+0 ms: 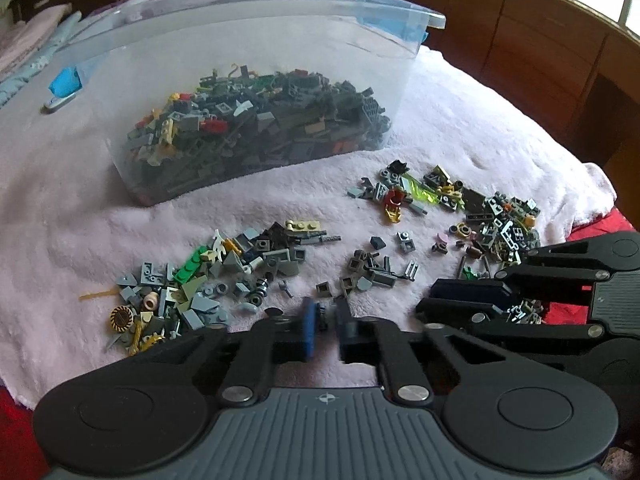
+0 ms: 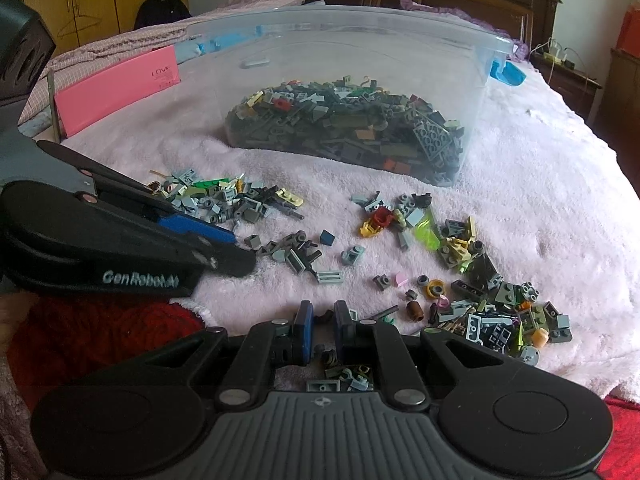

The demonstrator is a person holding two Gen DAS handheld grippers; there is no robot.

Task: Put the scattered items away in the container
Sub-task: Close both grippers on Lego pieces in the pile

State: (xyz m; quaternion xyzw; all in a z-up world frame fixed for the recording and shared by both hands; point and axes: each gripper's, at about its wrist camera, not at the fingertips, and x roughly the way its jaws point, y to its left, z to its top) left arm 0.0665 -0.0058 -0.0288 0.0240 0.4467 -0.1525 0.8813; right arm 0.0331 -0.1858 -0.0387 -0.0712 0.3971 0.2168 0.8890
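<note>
The left gripper [image 1: 325, 316] has its fingers nearly together on one small dark piece [image 1: 322, 312]. The right gripper [image 2: 323, 316] pinches another, too small to name. Three loose brick heaps [image 1: 224, 276] lie on the pink blanket [image 1: 460, 120]; one clear container [image 1: 256, 80] sits at twelve o'clock, long axis left-right.

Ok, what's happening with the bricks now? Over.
Left gripper pinching a small piece. Right gripper low, nearly shut. Loose bricks scattered before bin.

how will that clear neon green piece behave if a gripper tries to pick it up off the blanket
The neon green piece looks thin, flat and glossy, so it is probably stiff and light but may slip between the pads. It lies flat on the plush pink blanket, so getting under an edge could be awkward, and neighbouring bricks may come along.
</note>
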